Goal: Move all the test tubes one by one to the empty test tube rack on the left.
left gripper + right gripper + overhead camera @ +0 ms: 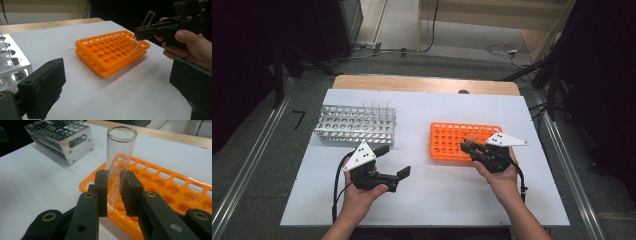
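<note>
A clear glass test tube [119, 157] stands between the jaws of my right gripper [115, 192], which is shut on it. In the left gripper view the same tube [148, 20] slants above the near right corner of the orange rack [110, 51], with its lower end just over the holes. In the high view the right gripper [468, 146] hangs over the front right part of the orange rack [447, 140]. My left gripper [394, 161] is open with nothing in it, held above the white sheet in front of the metal rack [354, 124].
The metal rack [62, 137] holds several clear tubes along its far row. A white sheet [432, 195] covers the table, with bare wood [422, 84] at the far edge. Cables lie on the floor beyond the table.
</note>
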